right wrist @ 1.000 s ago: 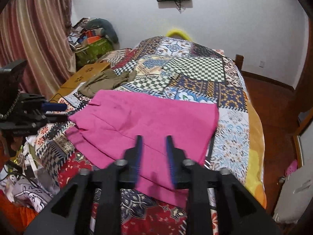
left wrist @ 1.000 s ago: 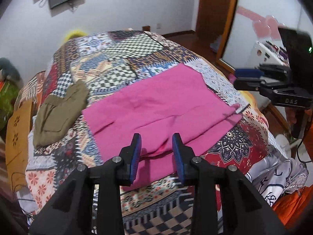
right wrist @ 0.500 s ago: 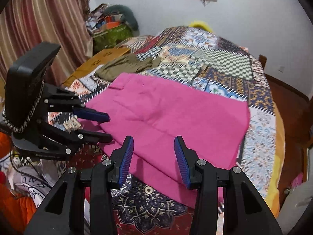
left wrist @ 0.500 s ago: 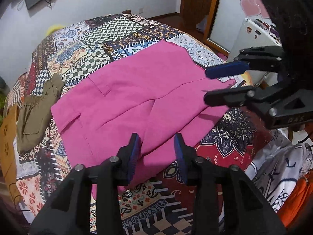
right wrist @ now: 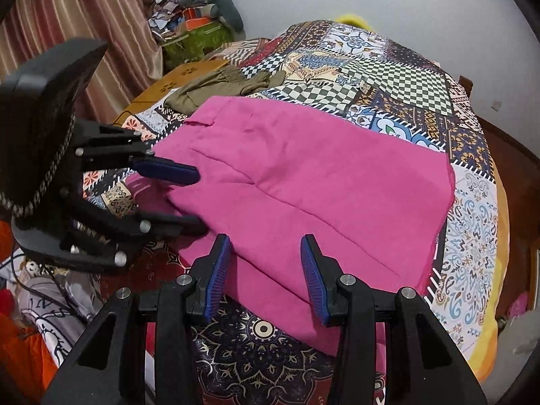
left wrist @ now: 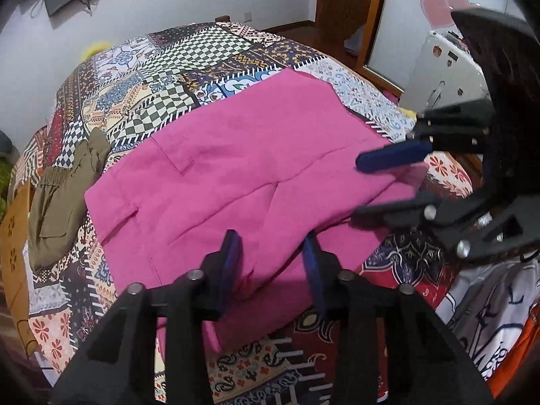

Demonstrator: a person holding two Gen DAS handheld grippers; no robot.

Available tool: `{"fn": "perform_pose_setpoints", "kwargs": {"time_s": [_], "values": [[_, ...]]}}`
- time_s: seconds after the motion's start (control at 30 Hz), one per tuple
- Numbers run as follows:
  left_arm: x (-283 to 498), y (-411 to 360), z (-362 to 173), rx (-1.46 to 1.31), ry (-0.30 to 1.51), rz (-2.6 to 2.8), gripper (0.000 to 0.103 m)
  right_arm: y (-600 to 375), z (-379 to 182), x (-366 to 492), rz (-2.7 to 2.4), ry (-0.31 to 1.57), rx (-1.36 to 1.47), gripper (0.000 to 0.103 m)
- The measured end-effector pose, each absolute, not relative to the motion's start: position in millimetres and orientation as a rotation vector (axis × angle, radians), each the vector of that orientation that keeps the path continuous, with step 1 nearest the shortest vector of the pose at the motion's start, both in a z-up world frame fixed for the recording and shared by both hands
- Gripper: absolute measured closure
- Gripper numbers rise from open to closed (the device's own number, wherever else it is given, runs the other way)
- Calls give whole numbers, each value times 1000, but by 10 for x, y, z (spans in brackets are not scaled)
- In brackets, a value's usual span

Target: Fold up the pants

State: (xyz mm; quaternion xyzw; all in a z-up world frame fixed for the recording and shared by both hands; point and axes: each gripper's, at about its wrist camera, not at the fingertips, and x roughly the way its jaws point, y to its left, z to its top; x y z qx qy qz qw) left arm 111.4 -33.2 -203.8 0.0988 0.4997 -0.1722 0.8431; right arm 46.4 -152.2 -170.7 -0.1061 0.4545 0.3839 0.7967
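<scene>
Pink pants [left wrist: 253, 168] lie spread flat on a patchwork bedspread [left wrist: 189, 57]. My left gripper [left wrist: 271, 256] hangs over their near edge, its jaws closing, with pink cloth lying between the blue pads but not pinched. The right wrist view shows that gripper [right wrist: 199, 199] at the left, its fingers astride the pants' [right wrist: 320, 175] edge. My right gripper [right wrist: 265, 263] stands open above the near hem, cloth beneath the gap. In the left wrist view it [left wrist: 357, 189] reaches in from the right over the pants' corner.
An olive garment [left wrist: 57, 202] lies crumpled at the bed's far left side. A heap of white and orange clothes [left wrist: 489, 320] sits off the bed's near edge. A wooden board [right wrist: 168, 84] and a striped curtain [right wrist: 67, 17] flank the bed; a mirrored door [left wrist: 405, 33] stands opposite.
Both grippers have come down and in toward the pants' near edge. Each now looms large in the other's view, fingers right at the cloth.
</scene>
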Motion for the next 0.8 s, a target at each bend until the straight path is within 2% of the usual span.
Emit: {"fn": "perform_pose_setpoints", "kwargs": {"time_s": [0.43,0.63,0.8], "values": [[1215,-245,-1865,122,1038,-375,71,-1360,-1789,555,853,952,-245,65],[1139,-300,-1862,146,1041,-417,71,-1433,-1737,636,858,945,-156,91],[1081,-351,-1991,205,1058,-396,71,-1432,-1703,627,876,928,-128,95]]}}
